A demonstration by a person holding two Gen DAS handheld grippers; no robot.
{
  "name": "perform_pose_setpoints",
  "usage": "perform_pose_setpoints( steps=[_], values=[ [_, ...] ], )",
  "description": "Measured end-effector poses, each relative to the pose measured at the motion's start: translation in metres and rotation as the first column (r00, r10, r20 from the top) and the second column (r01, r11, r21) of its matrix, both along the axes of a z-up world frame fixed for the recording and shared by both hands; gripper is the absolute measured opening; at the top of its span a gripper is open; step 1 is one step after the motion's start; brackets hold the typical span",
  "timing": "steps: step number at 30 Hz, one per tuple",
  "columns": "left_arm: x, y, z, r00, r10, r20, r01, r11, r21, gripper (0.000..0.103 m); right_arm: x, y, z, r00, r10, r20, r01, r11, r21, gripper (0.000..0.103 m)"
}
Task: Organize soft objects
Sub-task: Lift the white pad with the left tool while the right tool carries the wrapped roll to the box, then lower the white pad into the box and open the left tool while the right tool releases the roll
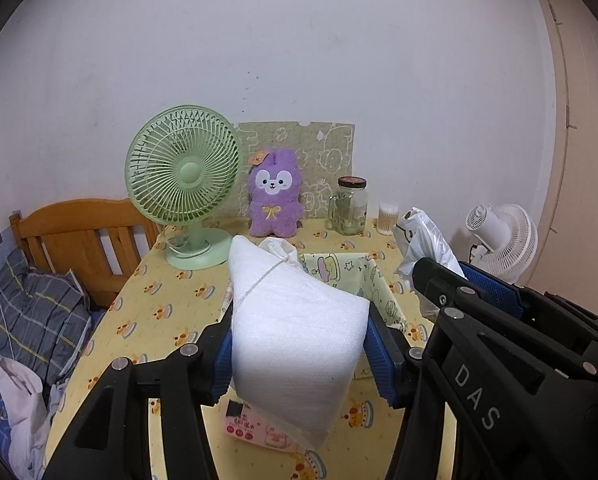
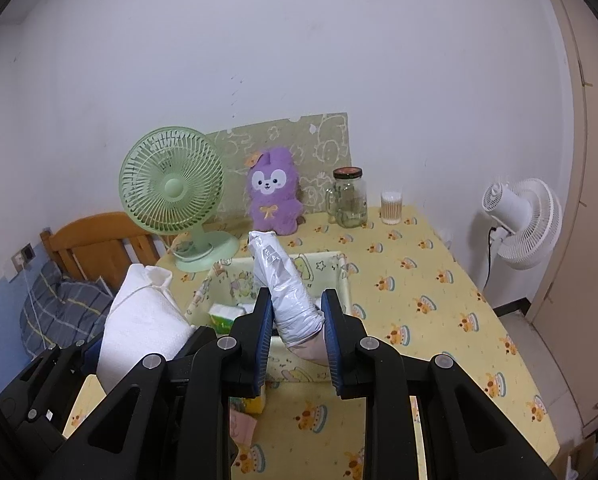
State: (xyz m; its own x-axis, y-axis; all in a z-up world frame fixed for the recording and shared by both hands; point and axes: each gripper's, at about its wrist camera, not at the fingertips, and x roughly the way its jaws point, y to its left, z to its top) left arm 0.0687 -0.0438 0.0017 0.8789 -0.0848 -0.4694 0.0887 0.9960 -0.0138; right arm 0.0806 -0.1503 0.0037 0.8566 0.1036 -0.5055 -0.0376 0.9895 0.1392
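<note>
While the left hand-held gripper (image 1: 299, 344) clamps a white foam bundle (image 1: 295, 336) tied with string between its blue pads, lifted above the bench (image 1: 159, 312), the right hand-held gripper (image 2: 297, 332) grips a rolled white plastic bag (image 2: 287, 292) that sticks up and away from it, over a fabric storage box (image 2: 341, 280) with a cartoon print. A green tissue pack (image 2: 225, 316) lies inside the box. Further back on the bench stand a green fan (image 1: 183, 180), a purple plush toy (image 1: 275, 196), a glass jar (image 1: 349, 208) and a cup of cotton swabs (image 1: 387, 218).
</note>
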Motion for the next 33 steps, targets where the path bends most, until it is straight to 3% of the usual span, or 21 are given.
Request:
perform_pose_setpoints(
  steps=[17, 33],
  values=[
    [0.043, -0.002, 0.001, 1.000, 0.000, -0.009, 0.000, 1.000, 0.004, 0.058, 0.050, 0.000, -0.004, 1.000, -0.005, 0.002, 0.005, 1.000, -0.003, 0.028],
    [0.097, 0.003, -0.020, 0.999, -0.004, -0.044, 0.004, 1.000, -0.003, 0.059, 0.100, 0.002, -0.025, 0.999, -0.011, -0.030, 0.010, 1.000, -0.010, 0.028]
  ],
)
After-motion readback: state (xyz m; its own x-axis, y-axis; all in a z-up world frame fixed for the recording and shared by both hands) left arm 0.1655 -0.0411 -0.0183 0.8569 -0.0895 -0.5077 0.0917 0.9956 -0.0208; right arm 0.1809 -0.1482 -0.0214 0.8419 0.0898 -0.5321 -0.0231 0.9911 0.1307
